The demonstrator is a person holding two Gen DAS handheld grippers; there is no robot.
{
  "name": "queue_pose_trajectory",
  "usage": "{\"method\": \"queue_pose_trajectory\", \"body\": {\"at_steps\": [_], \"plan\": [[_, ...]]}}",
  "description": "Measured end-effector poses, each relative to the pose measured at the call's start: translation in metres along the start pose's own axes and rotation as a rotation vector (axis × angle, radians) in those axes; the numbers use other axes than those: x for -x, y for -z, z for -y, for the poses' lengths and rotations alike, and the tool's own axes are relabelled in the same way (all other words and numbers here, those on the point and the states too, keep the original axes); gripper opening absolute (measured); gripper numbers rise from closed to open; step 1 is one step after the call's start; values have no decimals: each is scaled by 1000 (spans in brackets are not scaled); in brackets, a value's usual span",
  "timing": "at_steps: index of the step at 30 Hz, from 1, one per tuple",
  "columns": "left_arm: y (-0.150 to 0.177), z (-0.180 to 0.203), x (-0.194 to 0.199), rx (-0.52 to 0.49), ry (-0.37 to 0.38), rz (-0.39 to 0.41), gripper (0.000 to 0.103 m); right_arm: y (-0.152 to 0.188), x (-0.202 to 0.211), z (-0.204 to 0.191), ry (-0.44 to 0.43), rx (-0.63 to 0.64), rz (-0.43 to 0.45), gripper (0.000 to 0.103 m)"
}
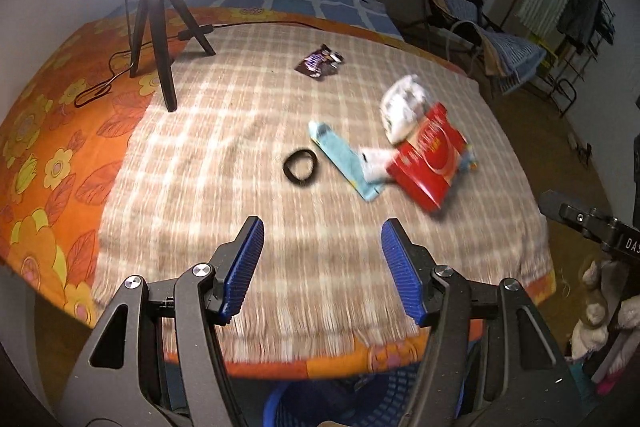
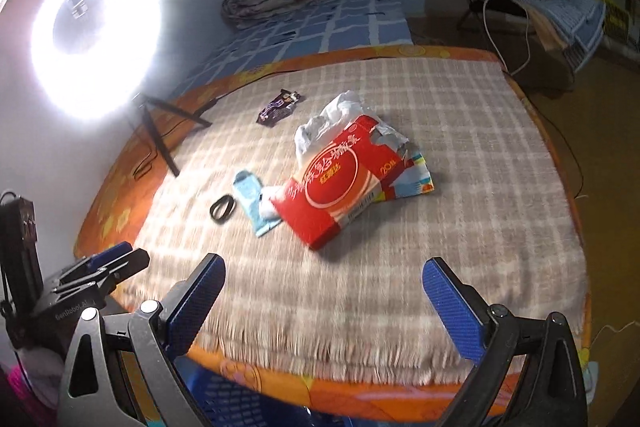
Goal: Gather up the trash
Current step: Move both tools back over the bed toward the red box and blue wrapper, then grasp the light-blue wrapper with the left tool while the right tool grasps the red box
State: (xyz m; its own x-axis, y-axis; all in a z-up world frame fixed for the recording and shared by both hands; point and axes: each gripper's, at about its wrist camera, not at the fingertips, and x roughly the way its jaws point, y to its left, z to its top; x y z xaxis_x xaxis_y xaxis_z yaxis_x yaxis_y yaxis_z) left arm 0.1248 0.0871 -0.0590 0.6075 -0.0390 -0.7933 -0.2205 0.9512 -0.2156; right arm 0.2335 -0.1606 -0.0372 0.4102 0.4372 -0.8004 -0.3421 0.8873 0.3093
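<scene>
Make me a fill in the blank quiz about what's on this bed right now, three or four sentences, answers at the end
1. Both the left gripper and the right gripper are ____, holding nothing.
2. The black hair tie lies just left of the light ____ sock.
3. The big carton is mostly ____.
4. The dark snack wrapper lies nearest the ring light's ____.

Answers: open; blue; red; tripod

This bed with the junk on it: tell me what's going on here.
A person holds two grippers over the near edge of the bed's checked blanket. The left gripper and right gripper both have jaws open and hold nothing. The trash lies untouched: a red box on a crumpled white bag, a light blue wrapper, a black ring and a dark snack wrapper. A blue basket waits below the edge.
</scene>
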Motion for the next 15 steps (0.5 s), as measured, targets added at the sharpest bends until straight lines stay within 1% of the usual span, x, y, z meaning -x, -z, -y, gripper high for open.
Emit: {"method": "queue_pose_trajectory", "body": {"at_steps": [4,9,13,15], "plan": [[-19,-7,-21,32,-5,-4,63,-20,-22,2,8,-51,-19,100],[-39,-12,-49,92,43,-30,63,-39,-54,9,35,-128,-51,100],[-49,-11,-71,77,48,-48,62,-51,-79,15,82,-164,-75,100],[-51,-11,-81,70,42,-60,59,-56,-90,19,104,-180,-82,100]]}}
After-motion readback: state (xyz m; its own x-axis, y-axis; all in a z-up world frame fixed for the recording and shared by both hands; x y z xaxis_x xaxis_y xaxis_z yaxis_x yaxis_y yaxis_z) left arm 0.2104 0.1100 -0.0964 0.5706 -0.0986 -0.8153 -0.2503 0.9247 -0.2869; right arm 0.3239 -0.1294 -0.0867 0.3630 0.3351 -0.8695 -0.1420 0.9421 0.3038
